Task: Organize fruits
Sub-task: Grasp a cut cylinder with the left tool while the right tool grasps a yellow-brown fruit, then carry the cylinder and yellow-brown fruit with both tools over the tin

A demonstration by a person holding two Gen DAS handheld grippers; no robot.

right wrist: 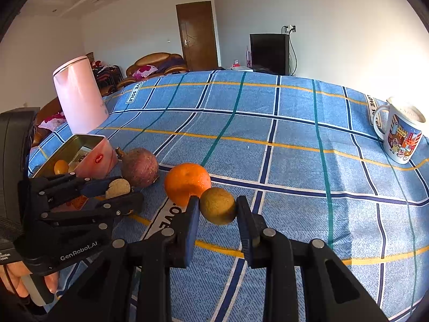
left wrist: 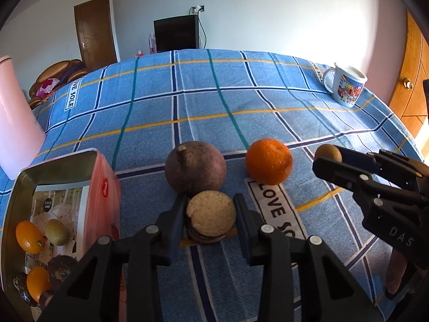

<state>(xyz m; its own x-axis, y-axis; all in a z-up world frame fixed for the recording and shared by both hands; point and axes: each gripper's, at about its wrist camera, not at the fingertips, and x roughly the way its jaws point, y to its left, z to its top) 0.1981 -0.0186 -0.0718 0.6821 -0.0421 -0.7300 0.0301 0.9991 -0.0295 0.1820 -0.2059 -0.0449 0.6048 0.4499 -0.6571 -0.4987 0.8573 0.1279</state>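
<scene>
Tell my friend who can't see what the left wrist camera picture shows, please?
The left gripper pinches a sandwich cookie just above a blue plaid tablecloth. Behind it sit a purple-brown round fruit and an orange, and at right the right gripper holds a small brown fruit. At left, an open pink tin already holds several fruits.

L gripper (left wrist: 210,221) sits low over the table, fingers fwd, jaws closed in on a round cut-faced piece (left wrist: 211,220) — both pads touching its sides. R gripper (right wrist: 217,212) alongside, to the right, angled inward, jaws pinching a small brownish fruit (right wrist: 217,205). Person's hand (right wrist: 16,281) grips the L handle — only partly visible.
</scene>
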